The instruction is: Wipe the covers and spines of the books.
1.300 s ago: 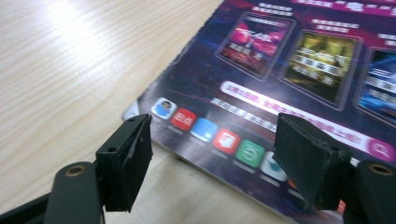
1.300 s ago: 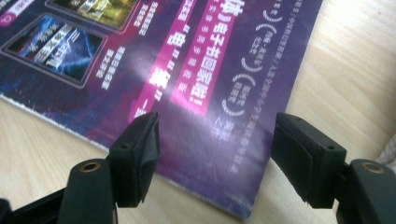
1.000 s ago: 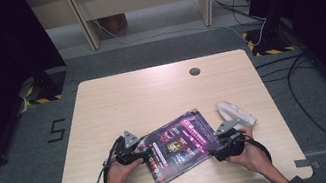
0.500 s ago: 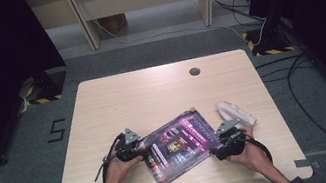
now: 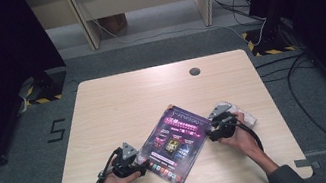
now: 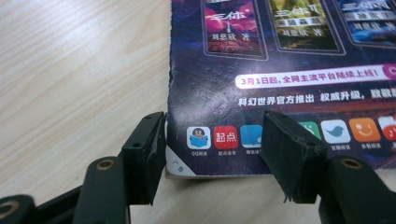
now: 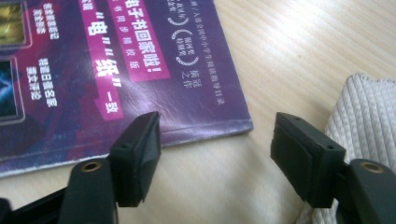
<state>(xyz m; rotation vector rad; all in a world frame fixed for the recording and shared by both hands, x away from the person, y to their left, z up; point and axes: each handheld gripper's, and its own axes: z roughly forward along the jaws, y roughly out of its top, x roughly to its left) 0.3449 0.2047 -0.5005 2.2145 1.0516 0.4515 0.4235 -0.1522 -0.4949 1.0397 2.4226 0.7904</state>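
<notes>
A purple magazine (image 5: 176, 142) lies flat and turned at an angle on the near half of the pale wooden surface (image 5: 151, 93), its cover up, between the person's two hands; the left hand-held gripper (image 5: 139, 162) sits at the magazine's near left corner, and in the left gripper view its jaws straddle that corner (image 6: 210, 135), one at the cover's edge and the other over the row of app icons; those jaws have just been closing, with the corner between them, but they are still parted and whether the pads press on the paper cannot be told; the right hand-held gripper (image 5: 212, 131) rests at the magazine's far right edge, its jaws have just been closing a little and stand wide apart over bare wood, one beside the magazine's corner (image 7: 140, 84), the other next to a white knitted cloth (image 7: 364, 121), gripping nothing; that cloth (image 5: 241, 113) lies just behind the right hand.
</notes>
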